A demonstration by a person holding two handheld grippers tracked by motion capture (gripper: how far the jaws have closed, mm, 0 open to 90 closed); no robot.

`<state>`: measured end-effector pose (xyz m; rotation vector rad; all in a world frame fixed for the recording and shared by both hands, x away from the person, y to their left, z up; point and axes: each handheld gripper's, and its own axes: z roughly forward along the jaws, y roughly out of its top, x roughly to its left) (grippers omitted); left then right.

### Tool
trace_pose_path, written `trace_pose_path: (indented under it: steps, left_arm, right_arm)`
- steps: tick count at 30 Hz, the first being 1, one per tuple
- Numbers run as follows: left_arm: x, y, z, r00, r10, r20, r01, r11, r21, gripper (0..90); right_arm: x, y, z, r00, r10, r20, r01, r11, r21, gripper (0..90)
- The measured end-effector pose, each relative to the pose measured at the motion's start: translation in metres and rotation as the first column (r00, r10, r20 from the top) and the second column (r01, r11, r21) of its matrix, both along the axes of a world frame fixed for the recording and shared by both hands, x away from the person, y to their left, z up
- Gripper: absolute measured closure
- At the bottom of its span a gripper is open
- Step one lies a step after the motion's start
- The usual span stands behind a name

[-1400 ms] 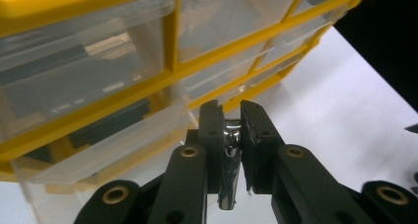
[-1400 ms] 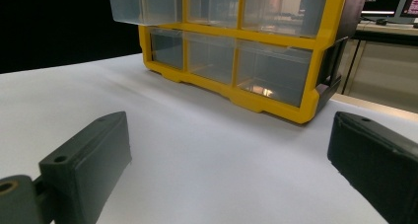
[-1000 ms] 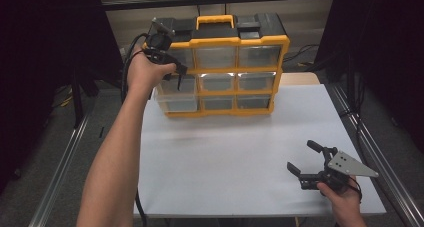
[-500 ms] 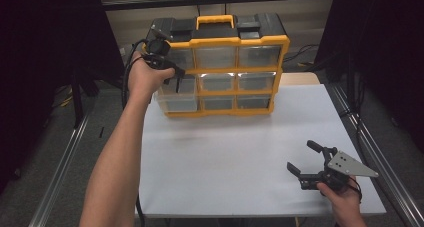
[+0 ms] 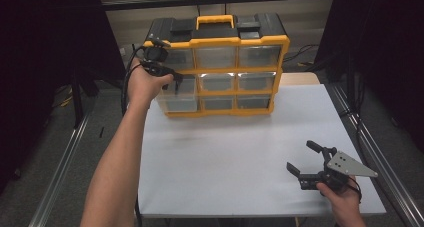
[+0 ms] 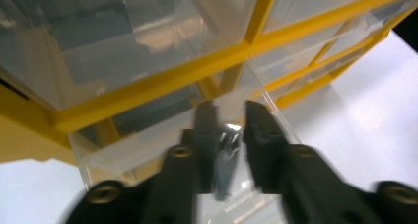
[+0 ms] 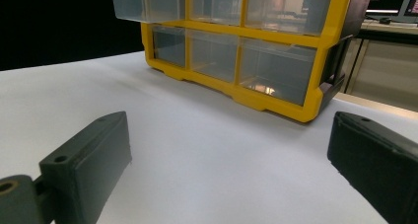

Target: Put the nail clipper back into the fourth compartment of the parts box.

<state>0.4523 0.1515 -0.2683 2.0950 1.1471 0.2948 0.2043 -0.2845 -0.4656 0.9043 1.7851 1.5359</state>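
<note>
- Clear drawer (image 5: 176, 87): middle row, left column of the yellow organizer (image 5: 218, 67); it sits partly drawn out of its bay, proud of its neighbours.
- Left gripper (image 6: 229, 130): your jaws are nearly together, clamped on the drawer's front pull tab.
- Judged step: sliding the drawer out. Pull straight along the bay's axis, level, without twisting, or the thin tab may slip free.
- Right gripper (image 5: 311, 159): jaws spread wide, holding nothing, resting on the white table (image 5: 225, 152) well in front and right of the organizer; it could brace the cabinet if it shifts.
</note>
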Motion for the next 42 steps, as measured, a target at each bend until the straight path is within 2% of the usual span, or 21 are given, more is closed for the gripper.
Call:
trace_pose_path:
  steps: [1, 2, 3, 4, 6, 7, 8, 9, 12, 13, 14, 19, 20, 21, 23, 25, 26, 32, 38, 39, 42]
  left_arm:
    - [-0.001, 0.000, -0.001, 0.9999, 0.013, 0.007, -0.013, 0.9998, -0.014, 68.9]
    - [-0.001, 0.002, -0.001, 1.0000, -0.005, 0.006, 0.005, 1.0000, 0.003, 68.1]
    - [-0.002, 0.001, -0.002, 0.9999, 0.004, 0.012, -0.003, 0.9999, -0.015, 66.2]
    - [-0.004, 0.003, -0.001, 0.9998, -0.014, 0.011, 0.014, 0.9999, -0.003, 65.8]
    - [-0.007, 0.004, -0.001, 0.9995, -0.026, 0.016, 0.027, 0.9995, -0.019, 63.8]
    - [-0.009, 0.002, -0.001, 0.9996, -0.015, 0.023, 0.015, 0.9993, -0.034, 62.3]
    - [-0.011, 0.003, -0.001, 0.9989, -0.037, 0.029, 0.038, 0.9989, -0.029, 59.6]
    - [-0.014, 0.002, -0.001, 0.9988, -0.029, 0.039, 0.031, 0.9988, -0.038, 58.9]
    - [-0.018, 0.003, -0.002, 0.9977, -0.052, 0.043, 0.055, 0.9968, -0.059, 52.7]
    - [-0.020, 0.003, -0.002, 0.9968, -0.057, 0.055, 0.060, 0.9970, -0.048, 51.5]
    - [-0.021, 0.002, -0.003, 0.9966, -0.047, 0.068, 0.052, 0.9966, -0.064, 49.0]
    - [-0.027, 0.001, -0.003, 0.9942, -0.064, 0.086, 0.072, 0.9933, -0.090, 39.9]
    - [-0.029, -0.001, -0.003, 0.9940, -0.055, 0.095, 0.065, 0.9914, -0.113, 38.2]
    - [-0.030, 0.000, -0.003, 0.9924, -0.076, 0.097, 0.085, 0.9919, -0.094, 35.3]
    - [-0.032, -0.001, -0.003, 0.9909, -0.076, 0.111, 0.087, 0.9917, -0.095, 30.7]
    - [-0.035, -0.002, -0.004, 0.9912, -0.062, 0.116, 0.077, 0.9885, -0.130, 28.2]
    - [-0.036, -0.001, -0.005, 0.9895, -0.080, 0.121, 0.095, 0.9875, -0.125, 26.6]
    - [-0.041, -0.001, -0.009, 0.9876, -0.081, 0.134, 0.099, 0.9871, -0.126, 21.8]
    - [-0.048, 0.001, -0.012, 0.9859, -0.076, 0.149, 0.097, 0.9859, -0.137, 21.9]
    - [-0.049, 0.001, -0.013, 0.9863, -0.067, 0.151, 0.090, 0.9840, -0.154, 22.1]
    - [-0.052, 0.004, -0.014, 0.9848, -0.069, 0.160, 0.092, 0.9850, -0.146, 23.2]
  right_arm:
    - [0.000, 0.000, 0.000, 1.0000, 0.000, 0.000, 0.000, 1.000, 0.000, 2.5]
    - [0.000, 0.000, 0.000, 1.0000, -0.002, -0.001, 0.002, 1.000, -0.002, 2.5]
    - [0.000, 0.000, 0.000, 1.0000, -0.003, -0.001, 0.003, 1.000, -0.003, 2.5]
    - [0.000, 0.000, 0.000, 1.0000, -0.003, -0.001, 0.003, 1.000, -0.002, 2.6]
    - [0.000, 0.000, 0.000, 1.0000, -0.001, -0.001, 0.001, 1.000, 0.002, 2.6]
    - [0.000, 0.000, 0.000, 1.0000, -0.001, -0.003, 0.001, 1.000, 0.002, 2.6]
    - [0.000, 0.000, 0.000, 1.0000, -0.002, -0.003, 0.002, 1.000, 0.000, 2.6]
    - [0.000, 0.000, 0.000, 1.0000, -0.001, -0.001, 0.001, 1.000, 0.001, 2.6]
    - [0.000, 0.000, 0.000, 1.0000, -0.001, -0.001, 0.001, 1.000, -0.004, 2.6]
    - [0.000, 0.000, 0.000, 1.0000, 0.000, -0.001, 0.000, 1.000, -0.003, 2.6]
    - [0.000, 0.000, 0.000, 1.0000, 0.005, 0.003, -0.005, 1.000, -0.003, 2.7]
    - [0.000, 0.000, 0.000, 1.0000, 0.004, 0.002, -0.004, 1.000, -0.003, 2.7]
    - [0.000, 0.000, 0.000, 1.0000, 0.004, 0.002, -0.004, 1.000, -0.003, 2.7]
    - [0.000, 0.000, 0.000, 1.0000, 0.004, 0.003, -0.004, 1.000, -0.002, 2.7]
    - [0.000, 0.000, 0.000, 1.0000, 0.006, 0.002, -0.006, 1.000, -0.003, 2.7]
    - [0.000, 0.000, 0.000, 1.0000, 0.005, 0.003, -0.005, 1.000, -0.002, 2.7]
    - [0.000, 0.000, 0.001, 1.0000, 0.004, 0.002, -0.004, 1.000, -0.003, 2.7]
    - [-0.001, 0.000, 0.001, 1.0000, 0.004, -0.001, -0.004, 1.000, -0.001, 2.7]
    - [-0.001, 0.000, 0.001, 1.0000, 0.002, 0.001, -0.002, 1.000, 0.001, 2.7]
    - [-0.001, 0.000, 0.001, 1.0000, 0.002, 0.001, -0.002, 1.000, 0.000, 2.7]
    - [-0.001, 0.000, 0.001, 1.0000, 0.004, 0.000, -0.004, 1.000, -0.001, 2.7]
